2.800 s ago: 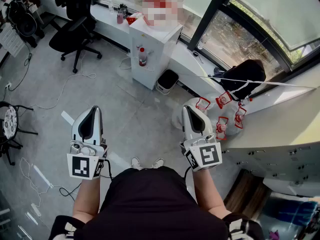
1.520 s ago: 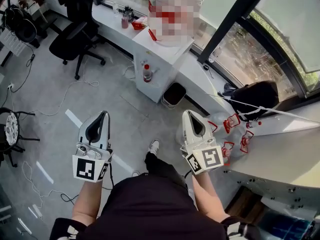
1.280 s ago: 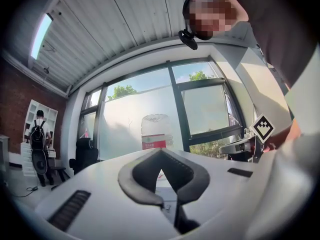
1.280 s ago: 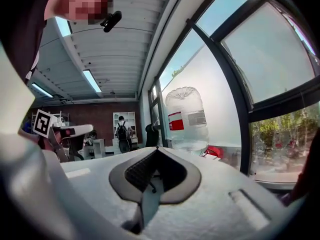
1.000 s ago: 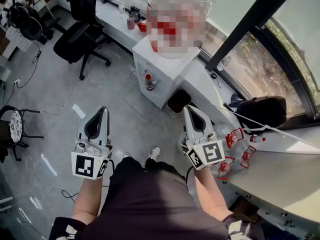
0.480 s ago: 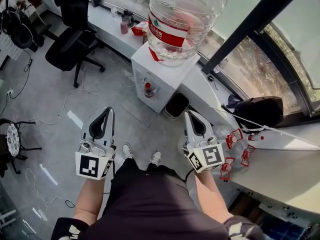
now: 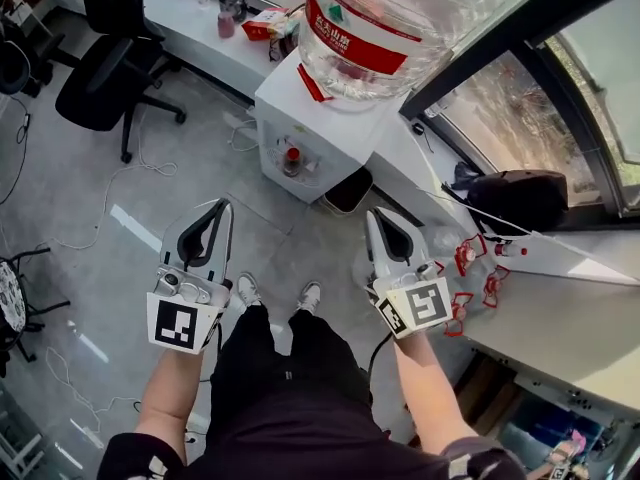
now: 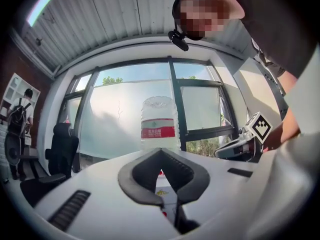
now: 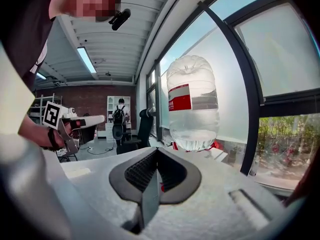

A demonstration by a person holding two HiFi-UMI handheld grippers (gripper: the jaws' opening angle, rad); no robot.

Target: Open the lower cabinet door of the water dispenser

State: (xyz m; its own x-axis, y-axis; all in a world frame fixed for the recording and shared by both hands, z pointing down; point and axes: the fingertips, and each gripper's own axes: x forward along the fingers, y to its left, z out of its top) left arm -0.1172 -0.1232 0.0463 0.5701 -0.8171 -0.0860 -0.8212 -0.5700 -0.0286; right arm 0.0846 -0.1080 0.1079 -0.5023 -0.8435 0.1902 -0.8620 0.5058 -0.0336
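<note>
Kid: Chair wheels are showing way over on the left. What is standing there?

Friend: A black office chair is standing on the grey floor, beside a long white tabletop under the window.

Kid: What is coming next?

Friend: The left tongs are hanging over the floor and pointing toward the water dispenser. Their two tips are pressing together, and nothing is sitting between them.

Kid: Where is the water dispenser standing?

Friend: The white water dispenser is standing ahead of both tongs, well apart from them, against the window ledge. A big clear water bottle with a red label is sitting upside down on top of it.

Kid: Is the lower cabinet door showing?

Friend: The lower cabinet door is sitting low on the front of the dispenser, under the little taps. We are looking steeply down at it, so I cannot tell if it is shut. No tongs are touching it.

Kid: What is standing beside the dispenser?

Friend: A dark bin is standing on the floor just to its right.

Kid: And the other tongs?

Friend: The right tongs are hanging near the bin. Their tips are pressing together too, and they are pinching nothing.

Kid: What is lying on the far right?

Friend: A black bag is lying on the ledge, and some small red things are sitting near it.
</note>
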